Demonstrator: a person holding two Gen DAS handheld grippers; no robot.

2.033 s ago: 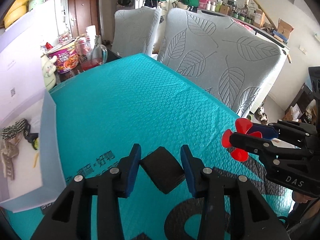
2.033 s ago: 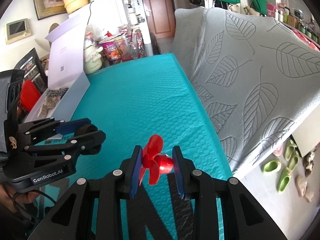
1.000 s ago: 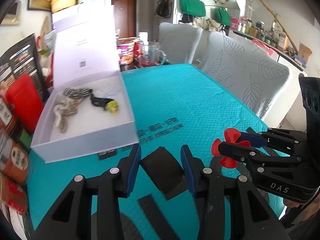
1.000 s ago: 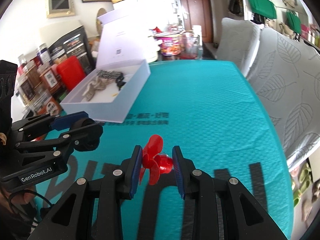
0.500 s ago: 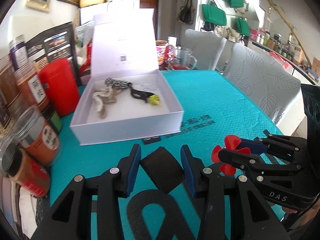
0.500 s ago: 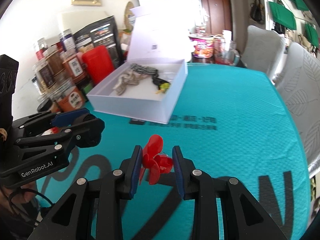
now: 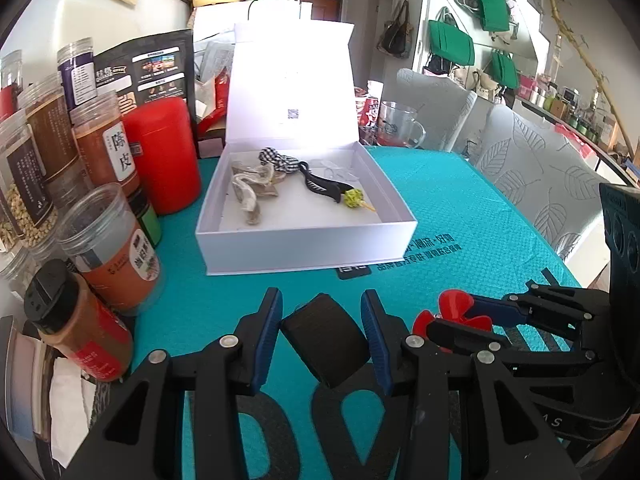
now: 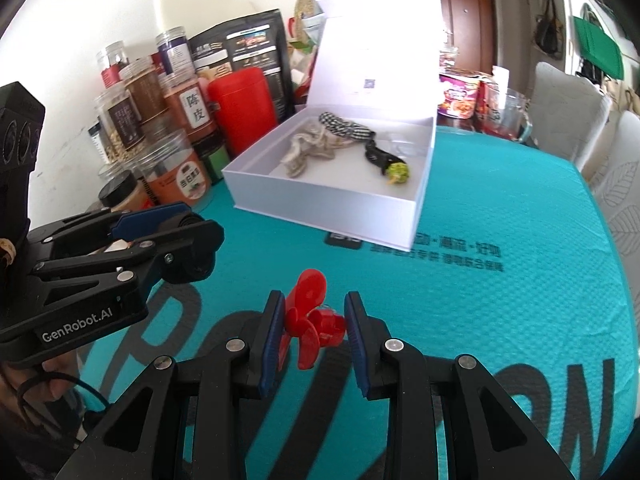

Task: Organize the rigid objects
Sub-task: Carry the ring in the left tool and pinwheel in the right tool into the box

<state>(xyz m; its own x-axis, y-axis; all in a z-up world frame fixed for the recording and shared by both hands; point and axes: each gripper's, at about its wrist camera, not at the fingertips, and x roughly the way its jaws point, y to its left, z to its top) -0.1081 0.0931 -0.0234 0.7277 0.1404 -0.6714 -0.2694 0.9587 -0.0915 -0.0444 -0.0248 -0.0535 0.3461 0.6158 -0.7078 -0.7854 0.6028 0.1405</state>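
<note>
My left gripper (image 7: 322, 332) is shut on a black spool-like cylinder (image 7: 326, 338), held above the teal mat. My right gripper (image 8: 314, 332) is shut on a small red propeller (image 8: 308, 320); it shows at the right of the left wrist view, where the red propeller (image 7: 454, 310) peeks out between the fingers. Ahead stands an open white box (image 7: 304, 246) with its lid raised. Inside lie beige and checked hair ties, a black clip and a green bead piece (image 7: 354, 199). The white box (image 8: 332, 204) sits ahead and left in the right wrist view.
Jars, a spice shaker (image 7: 76, 322) and a red canister (image 7: 162, 154) crowd the table's left edge beside the box. A glass mug (image 7: 398, 126) and snack cups stand behind it. Leaf-patterned chairs (image 7: 532, 168) line the right side. The teal mat (image 7: 460, 208) covers the table.
Both grippers have swung left together, each still gripping its object. The white box has come from the left to straight ahead, and the jars have entered view.
</note>
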